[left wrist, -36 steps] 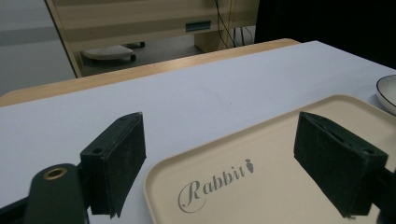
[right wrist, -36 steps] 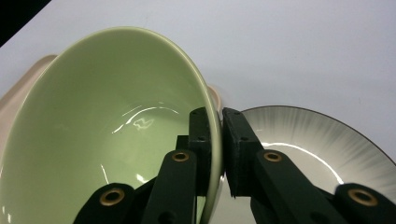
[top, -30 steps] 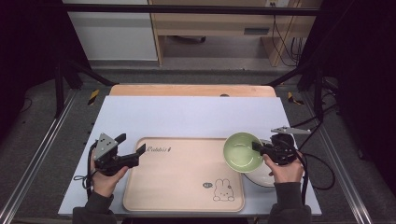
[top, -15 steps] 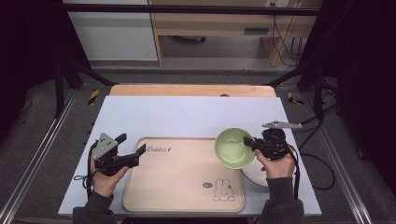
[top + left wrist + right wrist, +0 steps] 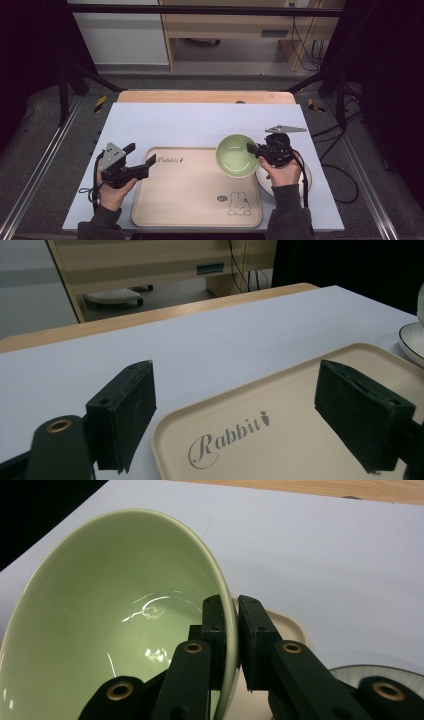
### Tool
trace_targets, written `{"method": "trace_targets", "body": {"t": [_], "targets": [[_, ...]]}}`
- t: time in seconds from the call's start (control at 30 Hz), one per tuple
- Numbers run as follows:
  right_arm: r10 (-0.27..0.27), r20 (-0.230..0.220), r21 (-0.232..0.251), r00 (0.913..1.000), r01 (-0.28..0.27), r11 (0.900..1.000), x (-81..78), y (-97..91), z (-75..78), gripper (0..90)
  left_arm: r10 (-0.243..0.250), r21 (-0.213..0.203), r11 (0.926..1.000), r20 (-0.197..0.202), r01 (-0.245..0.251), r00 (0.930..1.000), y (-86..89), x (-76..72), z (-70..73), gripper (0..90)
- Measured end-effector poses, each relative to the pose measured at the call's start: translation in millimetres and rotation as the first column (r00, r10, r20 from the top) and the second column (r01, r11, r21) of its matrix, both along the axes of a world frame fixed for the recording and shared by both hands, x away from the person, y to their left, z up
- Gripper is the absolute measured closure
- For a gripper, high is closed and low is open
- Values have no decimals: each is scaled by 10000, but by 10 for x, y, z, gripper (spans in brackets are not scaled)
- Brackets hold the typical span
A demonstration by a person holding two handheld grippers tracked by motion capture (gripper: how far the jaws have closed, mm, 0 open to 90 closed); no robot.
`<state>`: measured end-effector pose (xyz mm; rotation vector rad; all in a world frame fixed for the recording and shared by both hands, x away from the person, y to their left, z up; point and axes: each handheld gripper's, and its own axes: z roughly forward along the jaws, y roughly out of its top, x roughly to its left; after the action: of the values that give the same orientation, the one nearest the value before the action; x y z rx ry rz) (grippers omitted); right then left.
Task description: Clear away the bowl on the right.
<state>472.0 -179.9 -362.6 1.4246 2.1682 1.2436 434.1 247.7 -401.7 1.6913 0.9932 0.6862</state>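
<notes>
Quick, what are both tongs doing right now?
Left tongs: open, holding nothing, jaws apart over the corner of the beige tray.
Right tongs: closed on the rim of the green bowl.

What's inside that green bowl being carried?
Nothing: the green bowl shows only a bare glossy inside. The right gripper pinches its rim, one jaw covering a small strip of the inner wall.

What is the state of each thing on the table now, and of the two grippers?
green bowl: gripped by its rim, over the tray's right edge.
tray: flat on the table, nothing resting on it.
white plate: flat, right of the tray.
right gripper: jaws shut on the bowl's rim.
left gripper: jaws open, holding nothing.
</notes>
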Motion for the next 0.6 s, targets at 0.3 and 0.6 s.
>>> {"method": "trace_targets", "body": {"t": [0.3, 0.6], "targets": [[378, 8, 15, 9993, -378, 9993, 52, 195, -2, 830, -4, -32, 10000, 55, 4, 10000, 7, -8, 15, 162], [630, 41, 19, 9980, -630, 9980, 86, 373, -16, 830, -21, 10, 10000, 38, 21, 10000, 9, -6, 14, 161]]}}
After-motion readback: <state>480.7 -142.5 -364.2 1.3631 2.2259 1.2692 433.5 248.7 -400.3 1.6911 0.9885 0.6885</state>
